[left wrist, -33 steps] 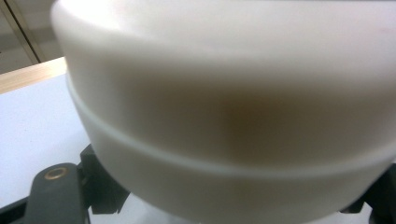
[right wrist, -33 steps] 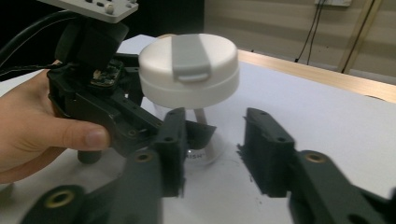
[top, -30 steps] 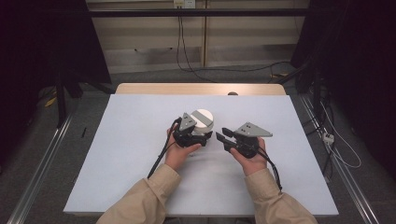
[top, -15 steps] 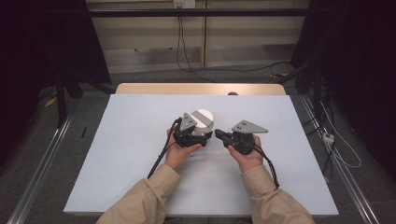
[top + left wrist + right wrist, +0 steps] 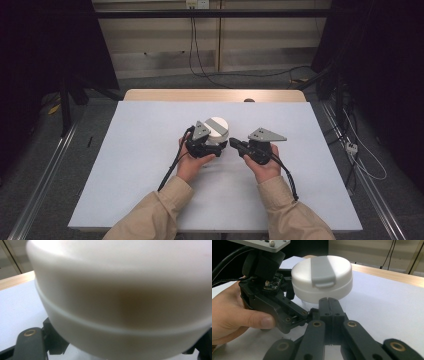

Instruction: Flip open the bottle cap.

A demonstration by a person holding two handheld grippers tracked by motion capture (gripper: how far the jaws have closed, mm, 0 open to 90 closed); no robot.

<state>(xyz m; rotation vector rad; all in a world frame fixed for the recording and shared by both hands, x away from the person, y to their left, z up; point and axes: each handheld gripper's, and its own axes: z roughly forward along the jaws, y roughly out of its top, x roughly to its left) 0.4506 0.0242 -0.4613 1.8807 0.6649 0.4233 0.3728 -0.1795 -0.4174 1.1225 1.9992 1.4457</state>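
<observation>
White jar (image 5: pixel 217 131) with a grey flip tab on its lid (image 5: pixel 322 271) sits mid-table (image 5: pixel 125 165) on the pale sheet, between the two grippers. Left gripper (image 5: pixel 206 145) is clamped on the jar's clear lower body, under the lid; the left gripper view shows the lid rim up close, so contact looks firm. Jar stands upright, seemingly resting on the table or just off it, can't tell which.

Right gripper (image 5: pixel 328 301) has its jaws pressed fully together with nothing between them. They have just been closing, and the tips now sit just beside the jar's base below the lid, near the left gripper's jaw, touching or nearly so.

Progress guess: early. Jar is secured by one hand, and that part is done. Lid is still on and the tab still down. What's left looks like working the lid or tab with the right gripper, which as yet has no hold on either.
</observation>
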